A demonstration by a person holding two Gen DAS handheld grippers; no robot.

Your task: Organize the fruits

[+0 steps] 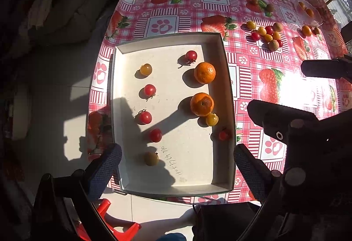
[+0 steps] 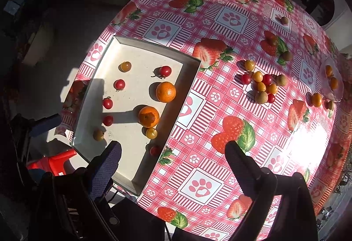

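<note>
White tray [image 1: 216, 91] at the table's near edge holds two oranges [image 1: 204, 72] and cherry tomatoes [image 1: 150, 89]; a loose pile [image 2: 263, 84] waits well apart on the cloth [image 2: 198, 122]. Left gripper [image 1: 176, 166] and right gripper [image 2: 173, 153]: jaws apart, empty. Risk: round fruit may roll off the table if nudged.

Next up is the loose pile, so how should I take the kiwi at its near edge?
Close the right claw across the middle of the kiwi, coming from above and from the near side. It is small and round, so any width fits, but tomatoes touch its far and right sides; only the near side is free for a finger.
</note>
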